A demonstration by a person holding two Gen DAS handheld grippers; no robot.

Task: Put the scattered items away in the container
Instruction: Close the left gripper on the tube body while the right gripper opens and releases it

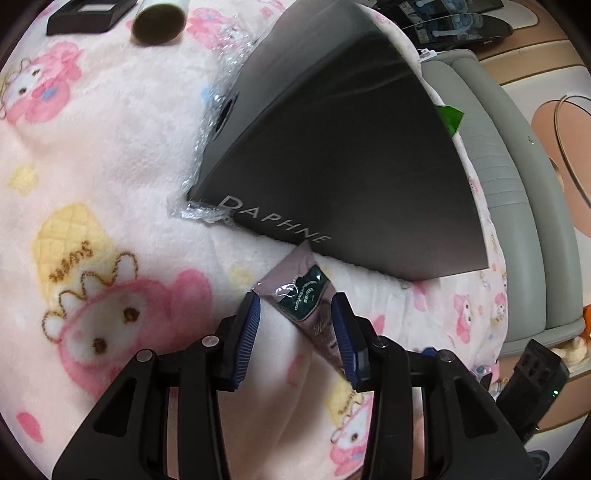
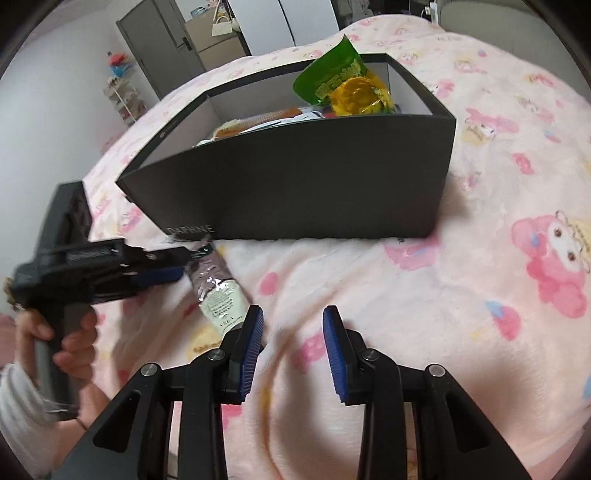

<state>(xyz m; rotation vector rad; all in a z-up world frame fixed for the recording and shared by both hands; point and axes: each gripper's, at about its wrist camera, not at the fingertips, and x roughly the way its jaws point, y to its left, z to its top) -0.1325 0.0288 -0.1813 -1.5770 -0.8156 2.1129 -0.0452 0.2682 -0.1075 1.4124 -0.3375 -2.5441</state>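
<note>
A mauve tube (image 1: 303, 295) with a dark green label lies on the pink cartoon blanket (image 1: 110, 166), just in front of the black DAPHNE box (image 1: 332, 147). My left gripper (image 1: 295, 325) straddles the tube, and both blue pads touch its edges at the wide part. In the right wrist view the tube (image 2: 218, 291) lies slantwise beside the left gripper (image 2: 173, 266), which a hand (image 2: 70, 343) holds. My right gripper (image 2: 293, 332) hangs open over bare blanket, its left fingertip close to the tube's lower end. The box (image 2: 295, 177) is open on top and holds a green and yellow snack bag (image 2: 343, 81) among other items.
Bubble wrap (image 1: 218, 92) sticks out beside the box. A black tray (image 1: 88, 14) and a dark round can (image 1: 159, 22) lie at the blanket's far edge. A grey padded bed edge (image 1: 498, 166) and a black charger (image 1: 532, 373) are on the right. A door (image 2: 159, 44) stands behind.
</note>
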